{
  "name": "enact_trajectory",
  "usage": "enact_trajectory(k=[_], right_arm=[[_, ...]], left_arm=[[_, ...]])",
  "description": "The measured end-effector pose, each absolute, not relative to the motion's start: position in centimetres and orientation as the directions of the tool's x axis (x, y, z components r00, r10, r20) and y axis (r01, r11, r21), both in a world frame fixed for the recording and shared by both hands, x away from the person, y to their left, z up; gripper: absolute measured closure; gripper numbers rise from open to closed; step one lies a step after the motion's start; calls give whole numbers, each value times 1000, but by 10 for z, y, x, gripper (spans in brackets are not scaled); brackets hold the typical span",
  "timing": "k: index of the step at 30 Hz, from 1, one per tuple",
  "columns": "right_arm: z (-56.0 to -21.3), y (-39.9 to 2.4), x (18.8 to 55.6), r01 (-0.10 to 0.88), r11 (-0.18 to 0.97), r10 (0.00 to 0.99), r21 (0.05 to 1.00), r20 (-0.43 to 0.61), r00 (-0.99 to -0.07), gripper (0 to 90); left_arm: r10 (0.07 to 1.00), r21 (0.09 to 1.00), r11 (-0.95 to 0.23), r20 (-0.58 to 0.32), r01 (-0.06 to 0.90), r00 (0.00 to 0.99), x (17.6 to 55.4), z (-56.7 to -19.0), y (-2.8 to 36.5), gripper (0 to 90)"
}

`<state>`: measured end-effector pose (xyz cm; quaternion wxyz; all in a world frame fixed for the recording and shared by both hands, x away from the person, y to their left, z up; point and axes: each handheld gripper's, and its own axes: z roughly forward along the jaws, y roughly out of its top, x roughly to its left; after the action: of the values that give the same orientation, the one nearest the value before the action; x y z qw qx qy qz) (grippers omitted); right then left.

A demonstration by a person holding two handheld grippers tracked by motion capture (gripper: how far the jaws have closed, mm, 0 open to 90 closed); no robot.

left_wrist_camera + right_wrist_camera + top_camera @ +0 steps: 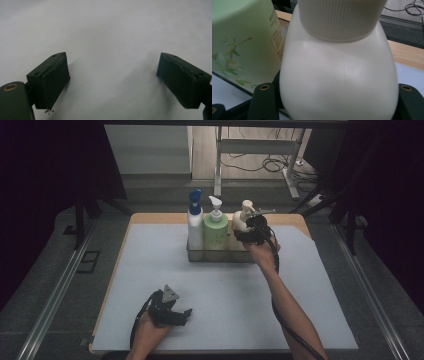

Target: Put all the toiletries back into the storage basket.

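A cream pump bottle [241, 221] [337, 75] stands at the right end of a clear tray [220, 255] at the back of the table. My right gripper [248, 233] [337, 102] reaches to it from the near side. The jaws sit against both sides of the bottle's round body, shut on it. A light green pump bottle [215, 231] [242, 37] stands right beside it in the tray, and a white bottle with a blue cap [195, 222] is at the tray's left end. My left gripper [185, 316] [112, 75] rests low over the grey mat [150, 270] near the front edge, open and holding nothing.
The grey mat covers most of the wooden table [150, 218]. Behind the table are a white frame leg [218, 170] and loose cables [272, 164] on the floor. Metal rails [55, 300] run along both sides.
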<state>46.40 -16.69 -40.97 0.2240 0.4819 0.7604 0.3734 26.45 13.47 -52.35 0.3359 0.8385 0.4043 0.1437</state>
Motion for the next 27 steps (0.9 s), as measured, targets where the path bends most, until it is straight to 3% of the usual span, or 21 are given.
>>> enact_trajectory(k=[15,27], right_arm=[[-411,-173,462,534,288,880,795,0,-475,288],[-409,-184,445,536,296,856,790,30,-517,293]], left_arm=[[774,679,-448,-30,581,632,265,-524,135,105],[775,680,-447,-31,581,632,264,-524,135,105]])
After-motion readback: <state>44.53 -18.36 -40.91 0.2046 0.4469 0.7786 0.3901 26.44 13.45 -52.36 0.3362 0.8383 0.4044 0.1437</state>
